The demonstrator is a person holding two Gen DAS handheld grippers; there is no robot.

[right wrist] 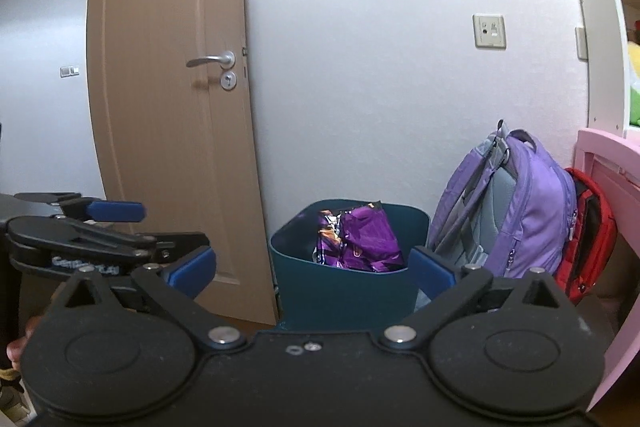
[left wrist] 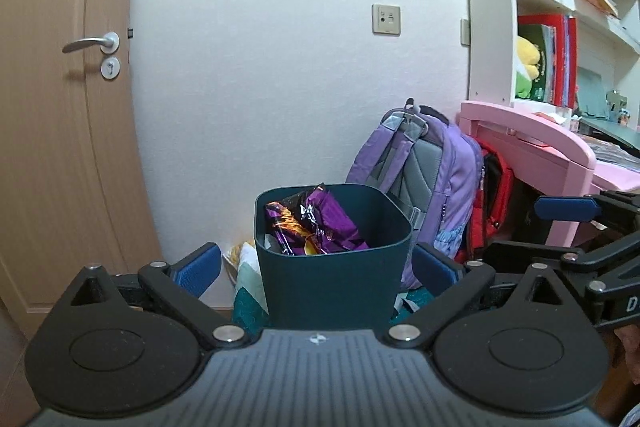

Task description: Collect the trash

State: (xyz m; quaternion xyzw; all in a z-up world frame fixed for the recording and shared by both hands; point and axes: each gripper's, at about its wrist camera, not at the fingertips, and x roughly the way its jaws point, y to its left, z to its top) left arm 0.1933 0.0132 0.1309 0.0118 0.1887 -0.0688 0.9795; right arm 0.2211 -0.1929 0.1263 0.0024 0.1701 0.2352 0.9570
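Both grippers are spread wide with nothing held: left gripper (left wrist: 316, 269) faces the bin (left wrist: 332, 267) dead ahead at 12 o'clock, right gripper (right wrist: 312, 273) sees it around 1. Purple wrapper (left wrist: 320, 223) already sits inside, so left looks nearer.

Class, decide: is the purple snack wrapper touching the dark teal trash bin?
Touching. The left wrist view shows the purple snack wrapper sitting inside the dark teal trash bin, leaning against its back rim.

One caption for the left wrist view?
Open left gripper faces a dark teal bin holding a purple wrapper.
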